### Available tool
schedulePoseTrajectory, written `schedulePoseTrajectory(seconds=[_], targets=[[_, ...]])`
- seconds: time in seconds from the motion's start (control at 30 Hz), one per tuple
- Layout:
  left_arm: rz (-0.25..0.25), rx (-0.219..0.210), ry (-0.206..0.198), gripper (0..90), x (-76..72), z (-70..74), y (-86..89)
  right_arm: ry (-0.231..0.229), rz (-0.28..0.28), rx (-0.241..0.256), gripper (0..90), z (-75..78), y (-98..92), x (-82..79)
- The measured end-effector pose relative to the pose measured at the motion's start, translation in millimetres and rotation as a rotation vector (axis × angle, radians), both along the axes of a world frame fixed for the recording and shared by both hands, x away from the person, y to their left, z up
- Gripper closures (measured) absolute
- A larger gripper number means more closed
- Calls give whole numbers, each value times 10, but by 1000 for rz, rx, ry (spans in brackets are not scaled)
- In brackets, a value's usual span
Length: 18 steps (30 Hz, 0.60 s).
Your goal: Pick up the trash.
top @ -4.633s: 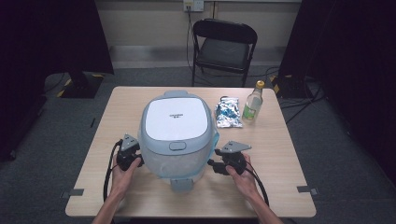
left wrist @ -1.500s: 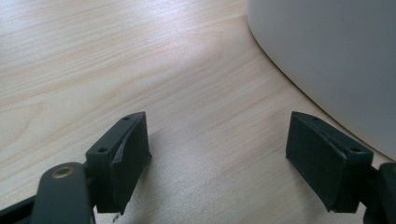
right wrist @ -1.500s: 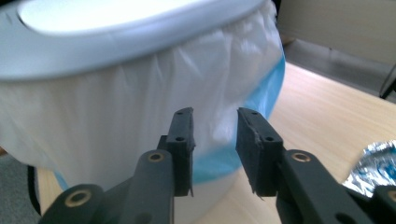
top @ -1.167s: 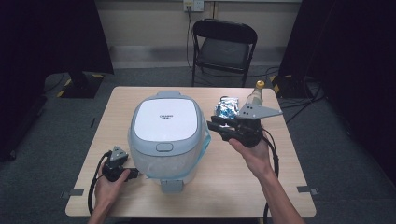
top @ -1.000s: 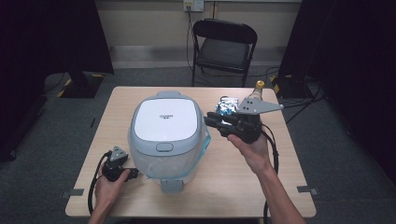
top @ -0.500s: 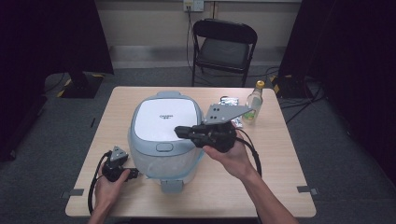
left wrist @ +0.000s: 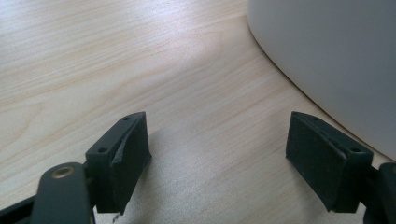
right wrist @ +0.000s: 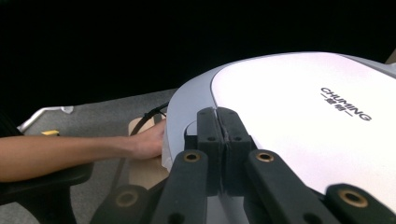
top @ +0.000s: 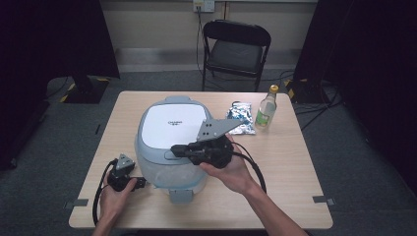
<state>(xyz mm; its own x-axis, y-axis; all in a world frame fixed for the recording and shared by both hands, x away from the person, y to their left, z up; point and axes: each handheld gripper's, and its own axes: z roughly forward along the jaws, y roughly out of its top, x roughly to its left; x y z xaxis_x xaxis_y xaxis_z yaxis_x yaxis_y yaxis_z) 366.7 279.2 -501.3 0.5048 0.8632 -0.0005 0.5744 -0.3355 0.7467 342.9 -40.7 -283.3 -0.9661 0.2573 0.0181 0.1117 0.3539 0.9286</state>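
Two hand-held grippers at a large white-and-grey domed rice cooker (top: 172, 142) on a pale wooden surface (top: 290, 162).

The right hand-held gripper (top: 177, 149), jaws pressed together, sits over the cooker's near lid edge. The left hand-held gripper (top: 140, 183), jaws spread wide, rests on the surface just left of the cooker's base. A crinkled silver foil packet (top: 240, 119) and clear glass bottle (top: 266, 108) stand far right.

My right tongs (top: 176, 149) moved from beside the packet (top: 240, 120) leftward, now closed over the cooker (top: 169, 125) lid's front edge.
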Motion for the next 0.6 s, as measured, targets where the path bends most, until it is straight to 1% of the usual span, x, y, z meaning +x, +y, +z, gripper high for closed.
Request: schedulePoseTrajectory(seconds=[0.07, 0.27, 0.33, 0.47, 0.6], targets=[[0, 0, 0, 209, 0, 0, 0, -16, -6, -9, 887, 4, 6, -15], [-1, 0, 0, 209, 0, 0, 1, -38, -11, -10, 886, -6, 7, -37], [-1, 0, 0, 209, 0, 0, 1, -48, -9, -18, 887, -7, 10, -50], [-1, 0, 0, 209, 0, 0, 1, -53, -4, -27, 899, -6, 15, -63], [-1, -1, 0, 209, 0, 0, 0, -41, 17, -28, 900, -13, 14, -75]])
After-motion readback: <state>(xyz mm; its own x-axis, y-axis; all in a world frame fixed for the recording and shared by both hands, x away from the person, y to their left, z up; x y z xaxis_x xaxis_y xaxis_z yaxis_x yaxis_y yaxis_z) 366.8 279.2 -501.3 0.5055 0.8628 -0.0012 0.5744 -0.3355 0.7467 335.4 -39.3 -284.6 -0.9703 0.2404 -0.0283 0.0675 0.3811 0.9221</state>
